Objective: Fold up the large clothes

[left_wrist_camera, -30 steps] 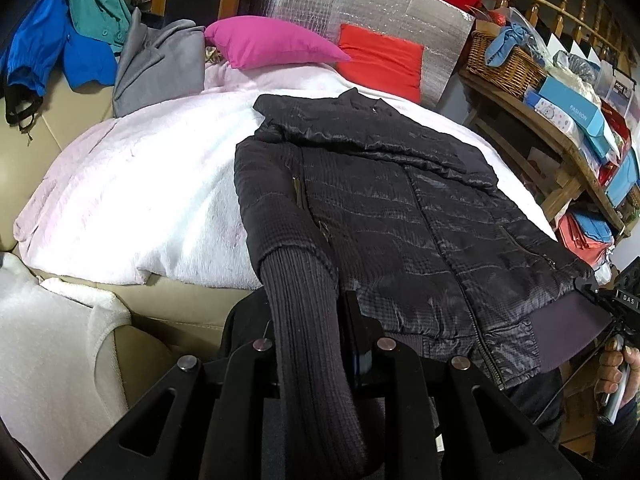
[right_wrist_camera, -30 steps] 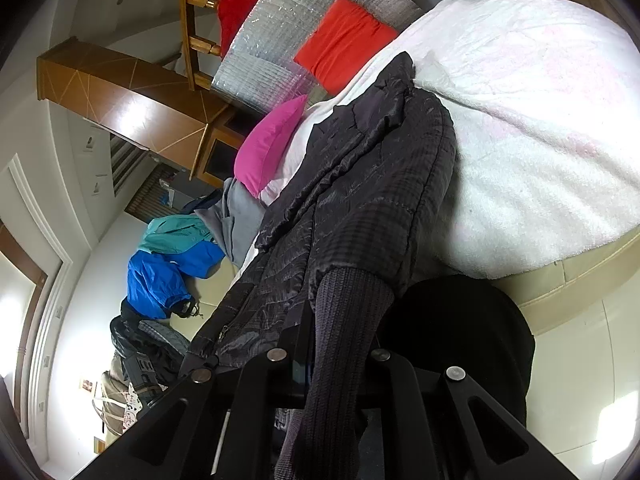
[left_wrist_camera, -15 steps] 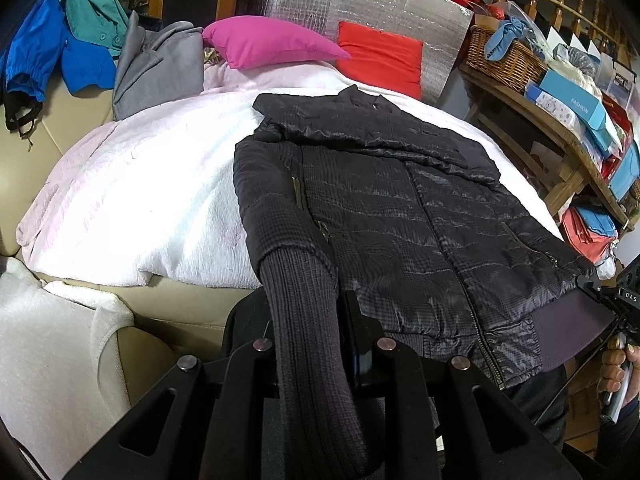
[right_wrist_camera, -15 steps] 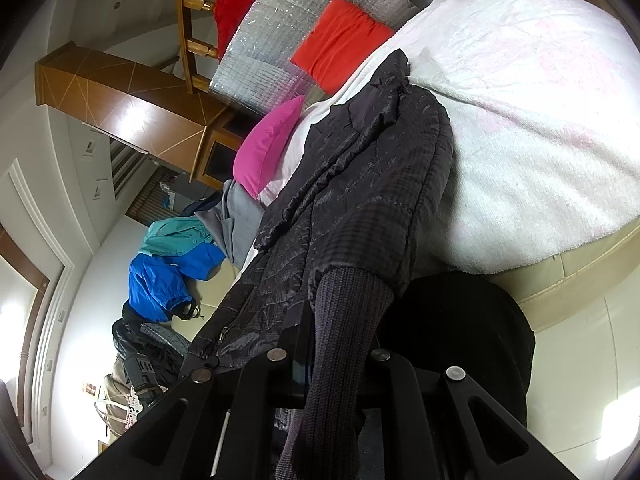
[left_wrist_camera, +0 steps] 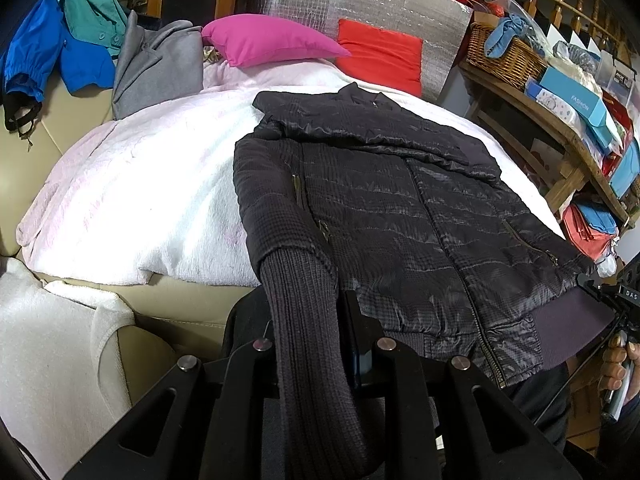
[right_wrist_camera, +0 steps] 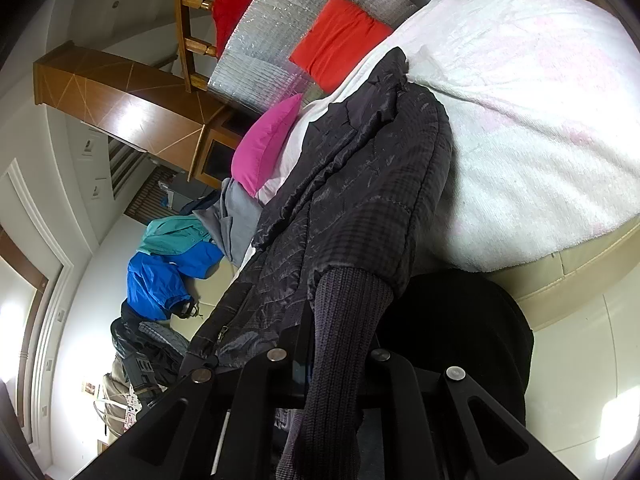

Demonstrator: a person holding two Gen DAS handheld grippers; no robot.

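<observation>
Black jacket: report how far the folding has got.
Done: the black jacket lies spread, front up and zipped, on the white blanket. In hand: each gripper is shut on a ribbed cuff. Left: no fold shows yet; sleeves and body remain to be folded.

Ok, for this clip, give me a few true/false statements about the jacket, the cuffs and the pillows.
1. The black jacket lies on a white blanket. True.
2. The left hand-held gripper is open and holds nothing. False: a ribbed cuff sits between its fingers.
3. The right hand-held gripper grips a ribbed cuff too. True.
4. The pink pillow lies on the jacket. False: it lies beyond the collar, apart.
5. The zipper is wide open. False: it looks closed.
</observation>
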